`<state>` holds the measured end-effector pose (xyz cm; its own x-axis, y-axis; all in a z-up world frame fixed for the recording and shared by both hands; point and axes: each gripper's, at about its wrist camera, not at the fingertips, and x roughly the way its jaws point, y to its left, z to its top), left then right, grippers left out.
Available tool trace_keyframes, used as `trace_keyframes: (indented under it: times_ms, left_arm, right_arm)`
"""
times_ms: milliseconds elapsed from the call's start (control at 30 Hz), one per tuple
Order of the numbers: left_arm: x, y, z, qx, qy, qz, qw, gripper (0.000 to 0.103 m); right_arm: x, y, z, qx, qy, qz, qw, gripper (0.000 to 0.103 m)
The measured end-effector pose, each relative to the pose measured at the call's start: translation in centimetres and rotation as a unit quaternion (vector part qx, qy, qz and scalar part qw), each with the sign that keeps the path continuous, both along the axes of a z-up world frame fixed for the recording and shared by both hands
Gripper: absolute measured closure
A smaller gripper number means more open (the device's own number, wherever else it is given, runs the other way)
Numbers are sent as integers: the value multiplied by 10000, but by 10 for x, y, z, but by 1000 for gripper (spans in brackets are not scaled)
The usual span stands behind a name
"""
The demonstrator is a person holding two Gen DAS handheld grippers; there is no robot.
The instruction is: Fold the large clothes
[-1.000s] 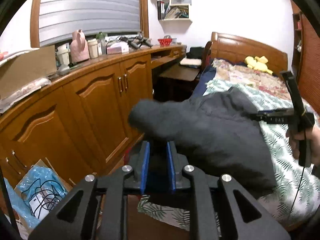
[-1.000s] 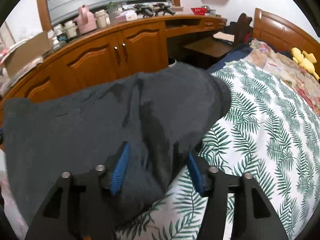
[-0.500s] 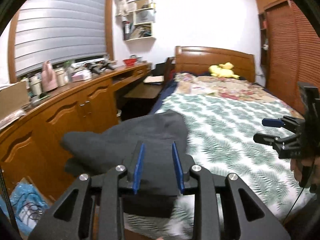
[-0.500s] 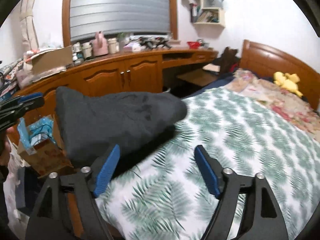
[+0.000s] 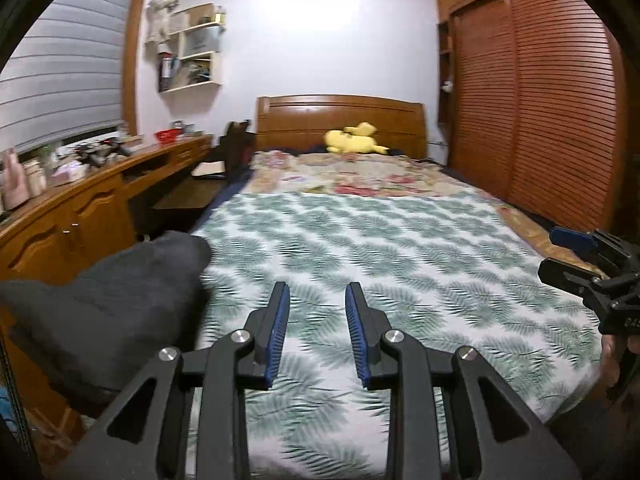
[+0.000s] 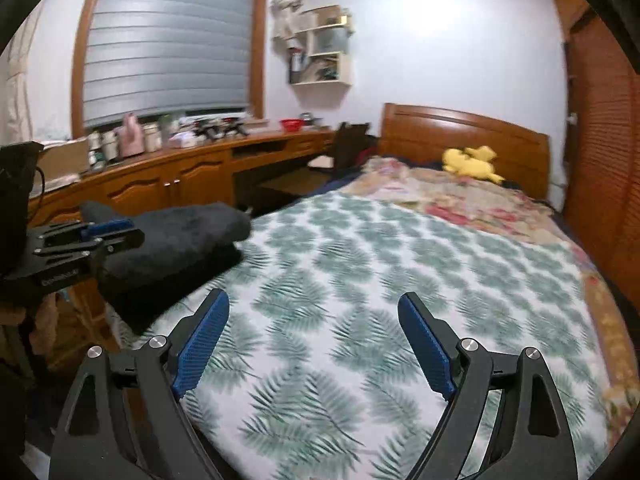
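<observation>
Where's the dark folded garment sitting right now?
The dark folded garment lies at the bed's near left corner on the leaf-print bedspread, beside the wooden cabinets, clear of both grippers.

Your right gripper (image 6: 312, 336) hung above the fern-print bedspread (image 6: 360, 280), its blue pads (image 6: 202, 340) spreading wider with only the cover showing between them. The folded dark garment (image 6: 176, 240) lay at the bed's left edge, near the foot corner. Your left gripper (image 6: 92, 236) showed just in front of that bundle, narrowly parted, nothing gripped. A yellow plush toy (image 6: 472, 164) rested by the wooden headboard (image 6: 460, 132).
</observation>
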<state>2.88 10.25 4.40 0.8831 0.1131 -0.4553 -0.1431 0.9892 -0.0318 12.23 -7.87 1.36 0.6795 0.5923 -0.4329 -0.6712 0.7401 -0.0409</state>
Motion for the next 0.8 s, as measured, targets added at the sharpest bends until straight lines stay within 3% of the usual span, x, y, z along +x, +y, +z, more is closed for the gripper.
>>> trace_keyframes:
  times_ms: [400, 800]
  left_arm:
    - [8, -106, -4, -147, -94, -643, 9978, 75]
    - [-27, -149, -16, -105, -69, -817, 9966, 75]
  right_arm:
    - [-36, -112, -1, 285, -269, -1138, 9927, 15]
    - [-79, -170, -19, 609, -346, -1712, 9827, 15]
